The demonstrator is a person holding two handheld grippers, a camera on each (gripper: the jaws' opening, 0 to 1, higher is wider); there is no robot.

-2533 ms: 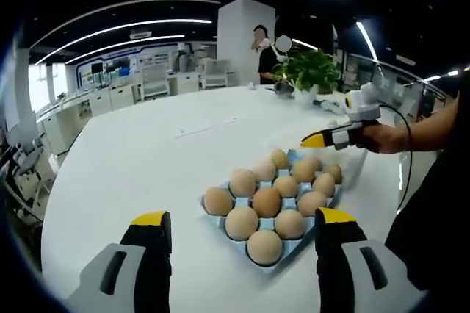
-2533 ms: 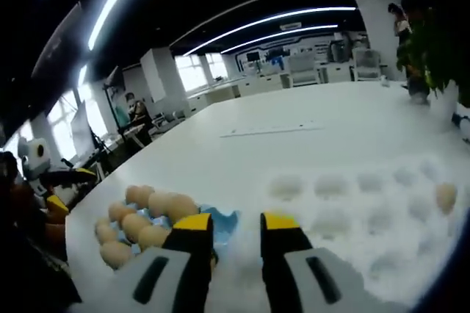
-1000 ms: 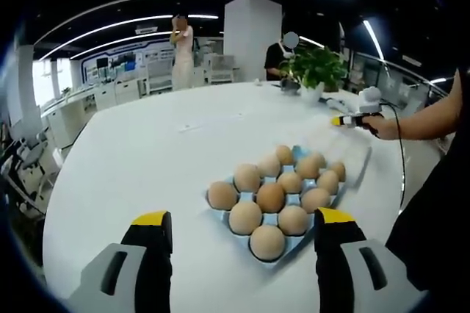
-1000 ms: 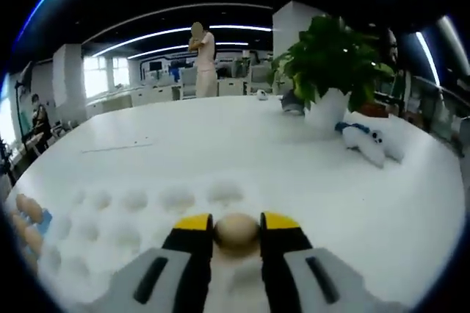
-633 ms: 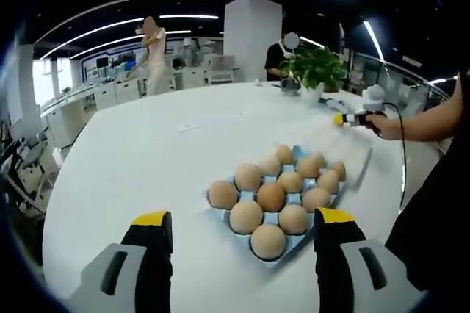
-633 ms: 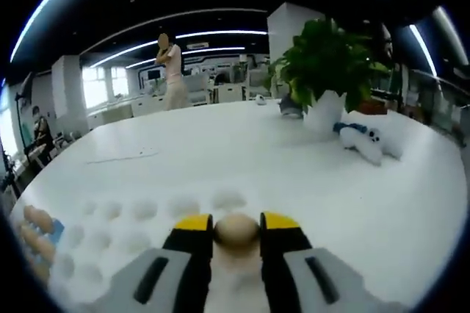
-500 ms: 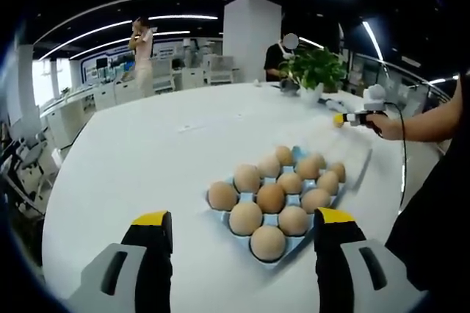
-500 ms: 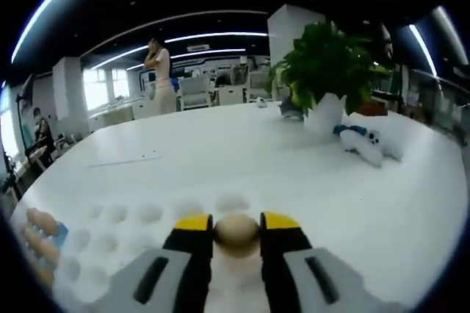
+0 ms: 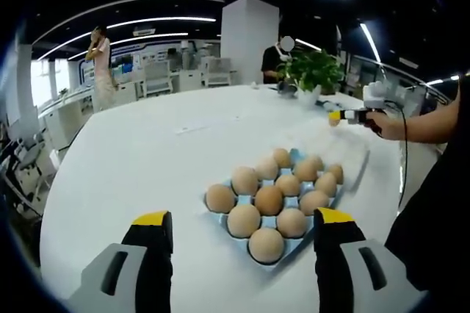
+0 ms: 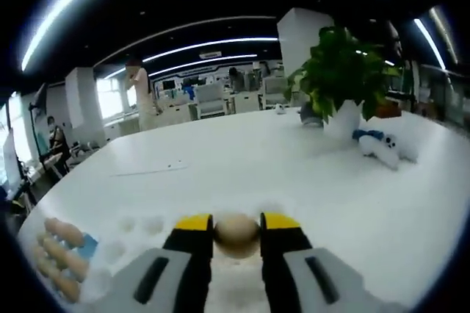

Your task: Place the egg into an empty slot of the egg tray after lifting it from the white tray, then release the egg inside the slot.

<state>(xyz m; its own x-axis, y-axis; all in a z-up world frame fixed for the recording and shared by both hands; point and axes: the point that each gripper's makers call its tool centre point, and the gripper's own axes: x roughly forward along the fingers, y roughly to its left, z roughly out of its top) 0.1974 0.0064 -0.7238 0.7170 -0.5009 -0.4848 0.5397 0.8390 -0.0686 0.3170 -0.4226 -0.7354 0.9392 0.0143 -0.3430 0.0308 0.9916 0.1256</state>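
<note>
Right now the right gripper (image 10: 236,226) has its two yellow-tipped jaws closed on a tan egg (image 10: 236,234), which sits pinched between the tips, lifted above the white tray (image 10: 139,231). That tray's round dimples show faintly below and to the left of the jaws in the right gripper view, pale against the white table (image 10: 294,159). At the far left of the same view lies the blue egg tray (image 10: 87,247) with a row of brown eggs (image 10: 62,254) in it. Further back on the table stand a potted plant (image 10: 344,78) and a small white plush toy (image 10: 382,148) beside it.

From the left gripper view, the left gripper (image 9: 242,219) is held with its jaws spread wide and nothing between them, hovering over the table (image 9: 147,159) just short of the blue egg tray (image 9: 295,156). Brown eggs (image 9: 269,200) sit in the tray in rows; whether a slot is free at its far end is hard to tell. The white tray (image 9: 352,162) lies just beyond it. Further right, a hand (image 9: 389,123) holds the right gripper (image 9: 335,116) up above the table, apart from both trays. A person (image 9: 101,63) stands in the background at the left
</note>
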